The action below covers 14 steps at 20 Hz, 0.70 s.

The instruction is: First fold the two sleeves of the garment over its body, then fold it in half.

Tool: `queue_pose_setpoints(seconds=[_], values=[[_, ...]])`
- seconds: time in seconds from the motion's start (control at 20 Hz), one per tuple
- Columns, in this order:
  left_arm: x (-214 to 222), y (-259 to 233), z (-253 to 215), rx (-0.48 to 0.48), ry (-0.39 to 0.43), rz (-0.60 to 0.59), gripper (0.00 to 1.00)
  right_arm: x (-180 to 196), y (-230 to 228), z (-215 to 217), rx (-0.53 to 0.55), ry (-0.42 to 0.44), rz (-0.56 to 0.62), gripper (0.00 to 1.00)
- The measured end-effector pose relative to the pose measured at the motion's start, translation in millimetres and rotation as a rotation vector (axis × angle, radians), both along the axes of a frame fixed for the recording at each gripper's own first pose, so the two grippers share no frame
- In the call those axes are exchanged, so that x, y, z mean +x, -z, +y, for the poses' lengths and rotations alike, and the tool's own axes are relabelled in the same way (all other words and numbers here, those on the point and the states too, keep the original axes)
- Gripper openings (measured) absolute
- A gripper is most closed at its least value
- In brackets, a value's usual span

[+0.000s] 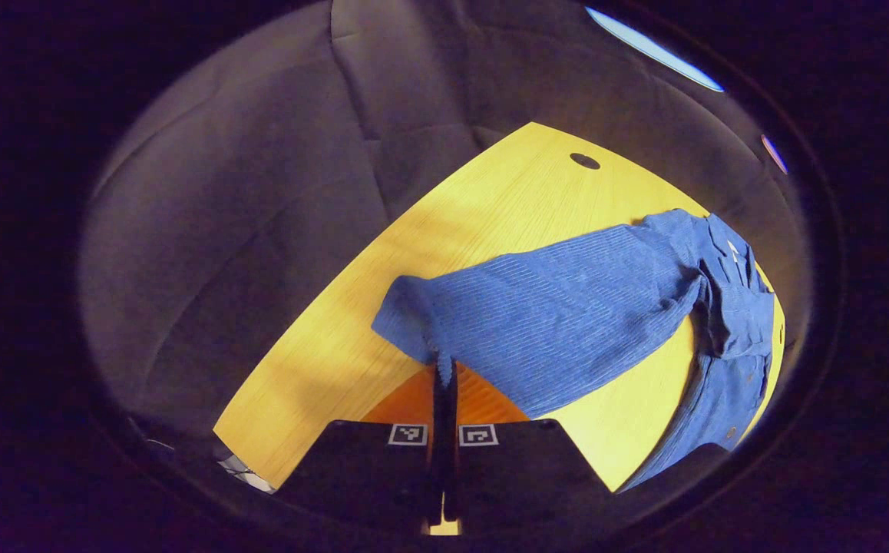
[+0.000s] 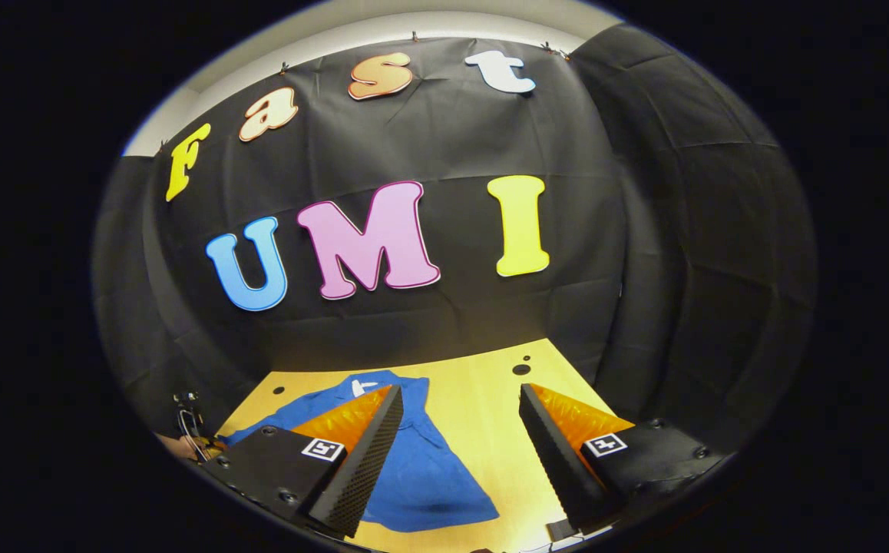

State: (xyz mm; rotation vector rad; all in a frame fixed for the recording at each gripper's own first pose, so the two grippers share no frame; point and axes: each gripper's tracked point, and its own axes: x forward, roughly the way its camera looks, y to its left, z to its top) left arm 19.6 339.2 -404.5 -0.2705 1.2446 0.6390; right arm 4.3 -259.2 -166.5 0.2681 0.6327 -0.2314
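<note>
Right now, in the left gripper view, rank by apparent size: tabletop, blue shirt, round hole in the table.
1. Tabletop, the largest.
2. Blue shirt, drawn across it, sleeve end pinched in the left gripper.
3. Round hole, far smallest.

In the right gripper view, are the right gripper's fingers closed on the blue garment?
No. The right gripper stands wide open above the yellow wooden table, with the blue garment lying flat beneath, ungripped.

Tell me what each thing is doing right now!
left gripper: shut on the sleeve cuff, lifting it.
sleeve: stretched out above the table, not yet folded over.
shirt: lying on the table.
right gripper: open, holding nothing.
</note>
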Motion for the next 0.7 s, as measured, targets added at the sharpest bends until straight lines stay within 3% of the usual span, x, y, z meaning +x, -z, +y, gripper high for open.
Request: queue_pose_setpoints(seconds=[0.15,0.35,0.55,0.7], values=[[42.7,-23.3,-27.4,-0.038,0.005,-0.131,0.0,-5.0,9.5,-10.0,-0.023,-0.008,0.019,0.97],[114.2,-71.5,-87.9,-0.048,0.187,-0.263,0.0,-2.5,22.3,-20.1,-0.039,-0.02,0.026,0.97],[180.2,-95.2,-197.9,-0.076,0.381,-0.341,0.0,-0.2,36.1,-26.2,-0.03,-0.033,0.035,0.97],[222.5,-93.2,-303.2,-0.181,0.521,-0.371,0.0,-1.6,49.7,-35.6,-0.052,-0.032,0.042,0.97]])
